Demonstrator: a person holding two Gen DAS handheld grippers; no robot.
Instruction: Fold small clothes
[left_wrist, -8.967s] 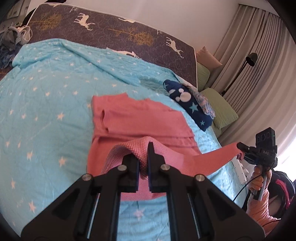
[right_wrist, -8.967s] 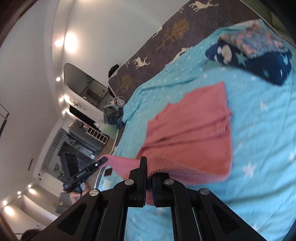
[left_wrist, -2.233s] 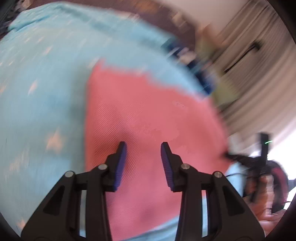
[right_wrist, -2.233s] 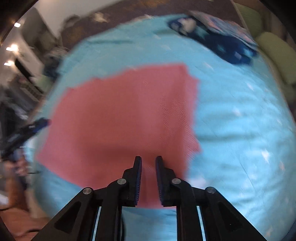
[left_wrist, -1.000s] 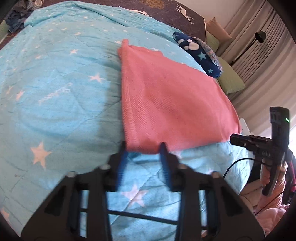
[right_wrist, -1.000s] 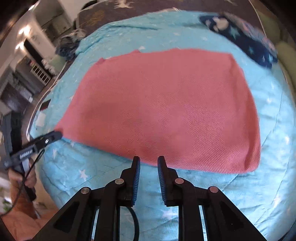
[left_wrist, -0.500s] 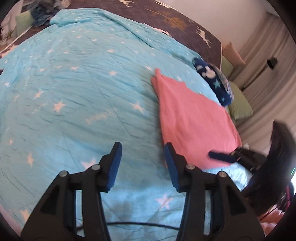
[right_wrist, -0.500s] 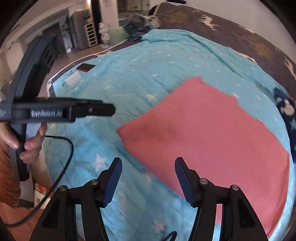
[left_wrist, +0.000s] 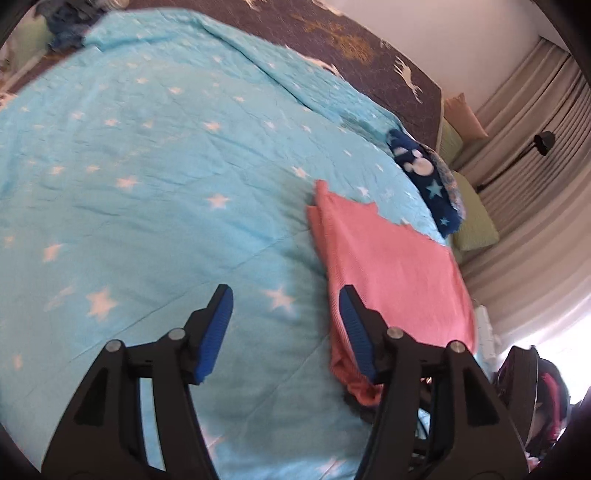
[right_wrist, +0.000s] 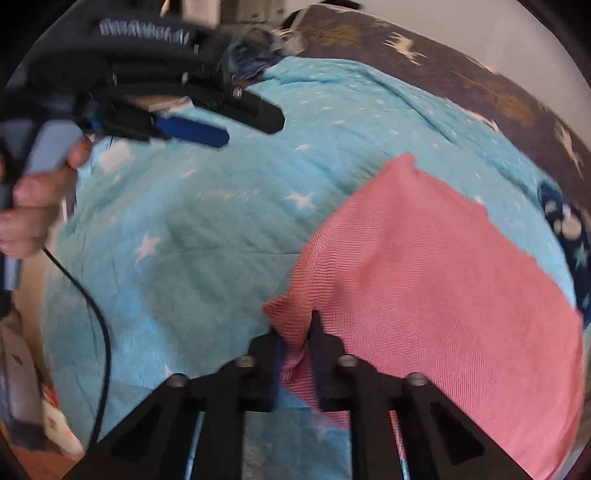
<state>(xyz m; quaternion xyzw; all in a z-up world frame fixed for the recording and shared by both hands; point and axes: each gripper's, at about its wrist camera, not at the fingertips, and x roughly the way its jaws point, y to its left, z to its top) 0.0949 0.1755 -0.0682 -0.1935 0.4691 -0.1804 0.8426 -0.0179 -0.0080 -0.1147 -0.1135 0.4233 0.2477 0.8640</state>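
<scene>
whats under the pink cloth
The pink cloth lies on the blue star blanket, its near corner pinched in the right gripper. Anything beneath its middle is covered.

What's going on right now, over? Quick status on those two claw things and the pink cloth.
Right gripper shut on pink cloth corner. Left gripper opening, empty, over blue star blanket. Nothing in the way.

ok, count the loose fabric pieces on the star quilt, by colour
Pink: 1, the folded garment, a corner pinched in the right gripper
Navy with stars: 1, the bundle beyond it
Total: 2
</scene>
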